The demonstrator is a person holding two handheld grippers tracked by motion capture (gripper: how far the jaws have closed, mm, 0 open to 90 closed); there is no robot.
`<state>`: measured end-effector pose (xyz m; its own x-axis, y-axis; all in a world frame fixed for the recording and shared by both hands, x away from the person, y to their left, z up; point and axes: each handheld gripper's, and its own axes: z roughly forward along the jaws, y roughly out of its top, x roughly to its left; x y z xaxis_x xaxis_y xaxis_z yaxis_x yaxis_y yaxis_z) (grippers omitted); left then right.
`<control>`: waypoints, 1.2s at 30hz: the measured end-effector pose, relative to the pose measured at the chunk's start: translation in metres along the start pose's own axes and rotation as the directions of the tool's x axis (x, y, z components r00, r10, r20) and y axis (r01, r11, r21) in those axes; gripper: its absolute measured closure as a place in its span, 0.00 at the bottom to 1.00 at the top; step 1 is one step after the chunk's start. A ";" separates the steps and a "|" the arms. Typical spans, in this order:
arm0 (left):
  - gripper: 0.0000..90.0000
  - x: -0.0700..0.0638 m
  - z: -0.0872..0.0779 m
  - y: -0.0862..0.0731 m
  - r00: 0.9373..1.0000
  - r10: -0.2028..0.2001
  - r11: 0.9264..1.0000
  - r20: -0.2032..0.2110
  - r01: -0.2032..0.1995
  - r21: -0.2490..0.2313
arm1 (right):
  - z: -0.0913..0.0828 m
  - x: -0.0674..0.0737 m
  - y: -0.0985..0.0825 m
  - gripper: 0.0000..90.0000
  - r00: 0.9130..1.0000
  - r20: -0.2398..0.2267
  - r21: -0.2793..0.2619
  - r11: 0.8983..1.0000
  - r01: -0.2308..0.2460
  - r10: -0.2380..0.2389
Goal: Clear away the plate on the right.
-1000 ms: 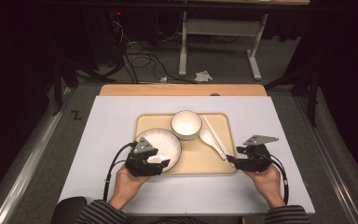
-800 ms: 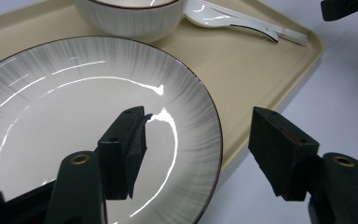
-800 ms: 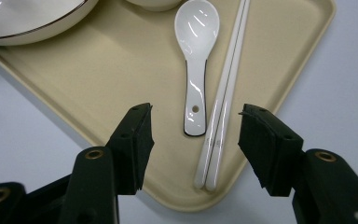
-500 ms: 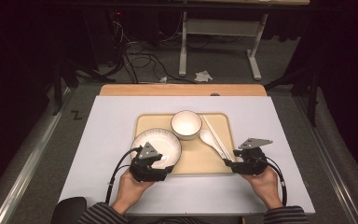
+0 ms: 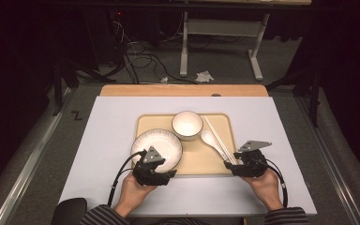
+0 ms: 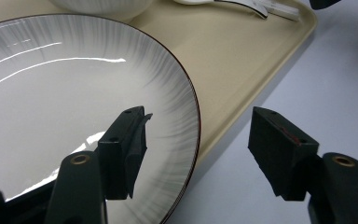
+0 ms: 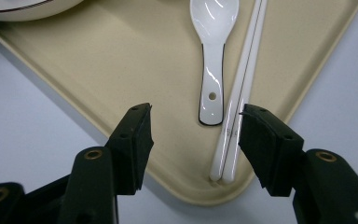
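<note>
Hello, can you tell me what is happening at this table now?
A person holds a gripper in each hand at the near edge of a beige tray. The left gripper is open, its jaws straddling the rim of the plate. The right gripper is open too, with the near ends of the white spoon and the chopsticks between its jaws. Neither one grips anything yet. A bowl also stands on the tray.
</note>
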<state>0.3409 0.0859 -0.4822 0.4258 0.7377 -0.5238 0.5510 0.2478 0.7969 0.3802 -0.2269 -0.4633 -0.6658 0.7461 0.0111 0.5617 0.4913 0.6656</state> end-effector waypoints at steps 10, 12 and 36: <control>0.41 -0.002 0.002 -0.008 1.000 0.005 1.000 0.002 -0.005 0.019 | 0.003 0.002 -0.002 0.50 1.000 0.003 0.012 1.000 0.014 -0.014; 0.41 -0.002 0.002 -0.009 1.000 0.012 1.000 0.003 -0.012 0.026 | 0.003 0.003 -0.003 0.50 1.000 0.002 0.011 1.000 0.016 -0.016; 0.41 -0.006 0.008 -0.024 0.999 0.034 0.996 0.012 -0.035 0.081 | 0.013 0.010 -0.005 0.48 0.998 -0.034 0.065 0.997 0.051 -0.049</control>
<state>0.3305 0.0702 -0.5008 0.4526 0.7382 -0.5002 0.5925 0.1702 0.7874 0.3768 -0.2163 -0.4763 -0.7089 0.7053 0.0040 0.5577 0.5572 0.6152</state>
